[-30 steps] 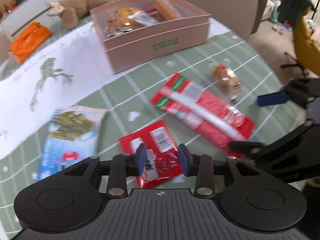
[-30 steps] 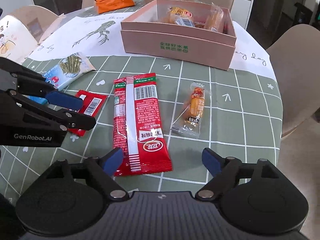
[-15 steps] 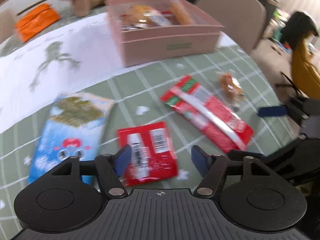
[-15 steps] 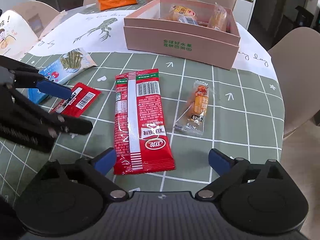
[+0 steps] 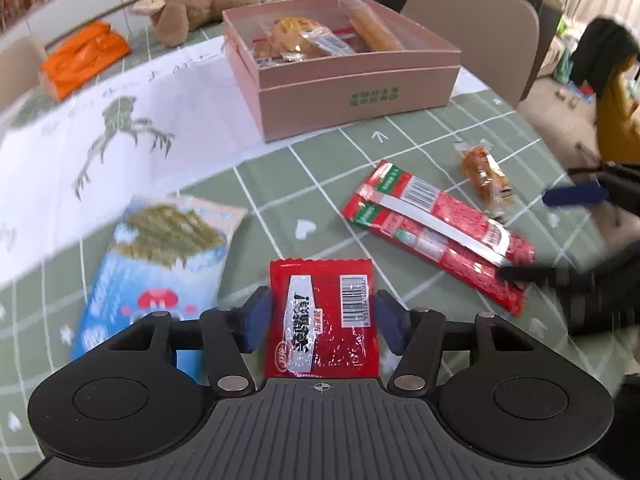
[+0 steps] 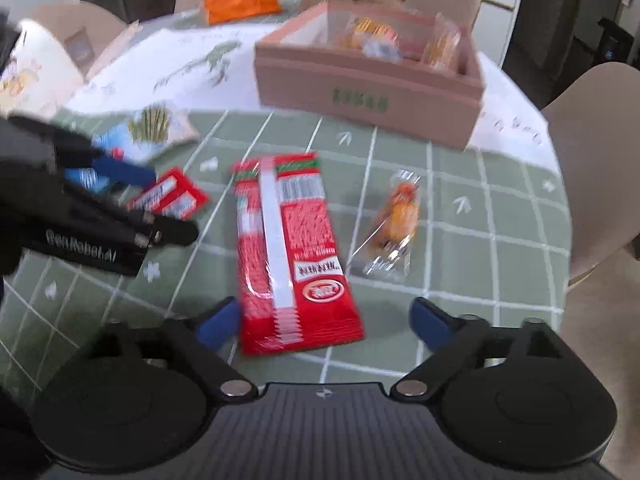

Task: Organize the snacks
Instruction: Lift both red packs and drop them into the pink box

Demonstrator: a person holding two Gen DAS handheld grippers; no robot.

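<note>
Two grippers are working over the table (image 5: 304,184). The left gripper (image 5: 320,320), jaws just closing, is bracketing the small red sachet (image 5: 320,316); contact cannot be confirmed. The right gripper (image 6: 324,322) is standing wide open around the long red packet (image 6: 288,256). Both appear light, crinkly and slippery; edge grips are advised.

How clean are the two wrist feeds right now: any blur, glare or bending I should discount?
Left wrist view: the small red sachet between the left gripper fingers is sharp, barcode readable; the blue seaweed packet and the far edges smear. Right wrist view: blurred nearly throughout, the green print on the pink cardboard box unreadable, the long red packet ghosted. Both: fisheye bends the tablecloth grid; slight wrapper glare.
</note>
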